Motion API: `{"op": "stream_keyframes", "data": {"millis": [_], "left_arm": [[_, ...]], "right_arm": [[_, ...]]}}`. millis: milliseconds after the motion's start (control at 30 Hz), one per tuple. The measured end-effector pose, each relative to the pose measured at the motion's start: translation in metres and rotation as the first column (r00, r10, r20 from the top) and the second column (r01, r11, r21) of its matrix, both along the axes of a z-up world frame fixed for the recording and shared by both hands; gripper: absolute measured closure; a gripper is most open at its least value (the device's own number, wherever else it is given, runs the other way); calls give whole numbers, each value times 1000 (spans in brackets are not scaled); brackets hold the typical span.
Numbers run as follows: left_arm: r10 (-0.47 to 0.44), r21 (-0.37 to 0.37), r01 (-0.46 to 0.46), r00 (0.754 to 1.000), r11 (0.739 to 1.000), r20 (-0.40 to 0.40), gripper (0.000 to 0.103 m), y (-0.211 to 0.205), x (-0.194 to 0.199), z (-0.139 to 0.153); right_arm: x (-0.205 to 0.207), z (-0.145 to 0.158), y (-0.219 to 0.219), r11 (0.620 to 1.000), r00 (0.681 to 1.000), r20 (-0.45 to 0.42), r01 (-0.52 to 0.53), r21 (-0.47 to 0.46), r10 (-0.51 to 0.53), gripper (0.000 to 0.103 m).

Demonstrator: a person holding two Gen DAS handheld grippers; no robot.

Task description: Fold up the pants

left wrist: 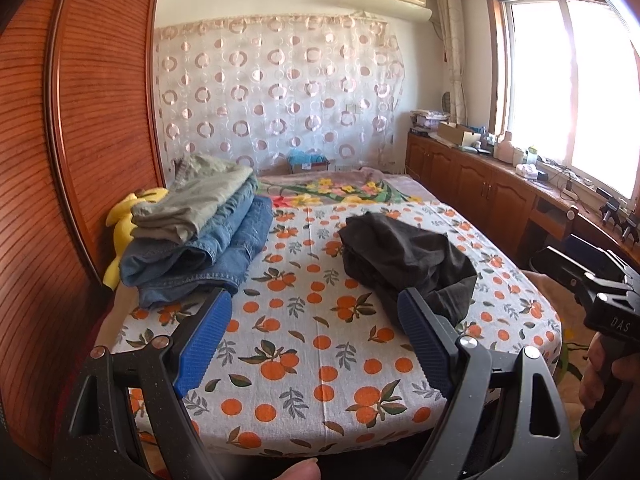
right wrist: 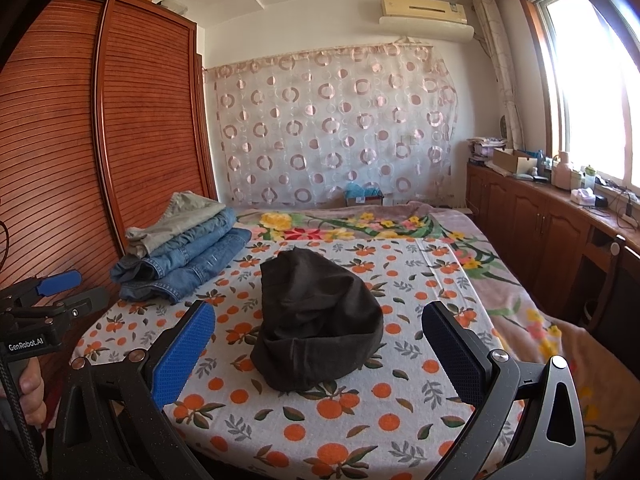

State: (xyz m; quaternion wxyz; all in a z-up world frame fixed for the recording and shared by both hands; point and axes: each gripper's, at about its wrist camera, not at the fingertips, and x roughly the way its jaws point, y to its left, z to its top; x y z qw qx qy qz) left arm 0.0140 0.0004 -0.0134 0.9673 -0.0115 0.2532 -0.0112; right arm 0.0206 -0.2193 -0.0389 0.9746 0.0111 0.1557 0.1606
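Observation:
A crumpled pair of black pants (left wrist: 404, 260) (right wrist: 316, 320) lies in a heap on the orange-print bedsheet (left wrist: 304, 360) (right wrist: 400, 384). My left gripper (left wrist: 316, 312) is open, held above the near end of the bed, with the black pants just beyond its right finger. My right gripper (right wrist: 320, 328) is open too, hovering short of the heap, which shows between its blue pads (right wrist: 182, 356). Neither gripper holds anything. The right gripper's body (left wrist: 600, 292) shows at the right edge of the left wrist view, and the left gripper's body (right wrist: 44, 304) at the left edge of the right wrist view.
A stack of folded jeans and grey-green pants (left wrist: 200, 240) (right wrist: 184, 256) sits at the bed's left side by the wooden wardrobe (left wrist: 80, 120). A yellow plush toy (left wrist: 128, 216) lies behind it. A floral blanket (right wrist: 360, 224) covers the far bed. Low wooden cabinets (right wrist: 540, 232) run under the window.

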Motion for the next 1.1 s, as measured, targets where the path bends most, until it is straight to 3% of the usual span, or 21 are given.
{"op": "stream_keyframes", "data": {"millis": [300,433,533,967,1067,1100], "left_arm": [[-30,-3,30,997,1000,-64,17,9,22,-32],[-41,3,42,995,999,-89,17,10,33,-45],[-43,-2,43,993,999,-112,17,14,41,-53],[-42,-16,40,989,999,-144,18,25,56,-73],[-47,-19,45,988,999,-149,18,27,58,-75],[-48,-20,46,987,999,-150,18,27,58,-74]], "right_arm": [[24,-9,-12,1000,998,-67,-4,-23,3,3],[34,-14,-8,999,995,-99,-20,-45,15,11],[44,-20,-6,998,989,-142,-42,-48,35,24],[67,-31,26,983,949,-277,-174,-61,151,52],[71,-36,29,980,941,-306,-178,-89,144,69],[73,-37,27,979,938,-317,-181,-94,143,82]]}}
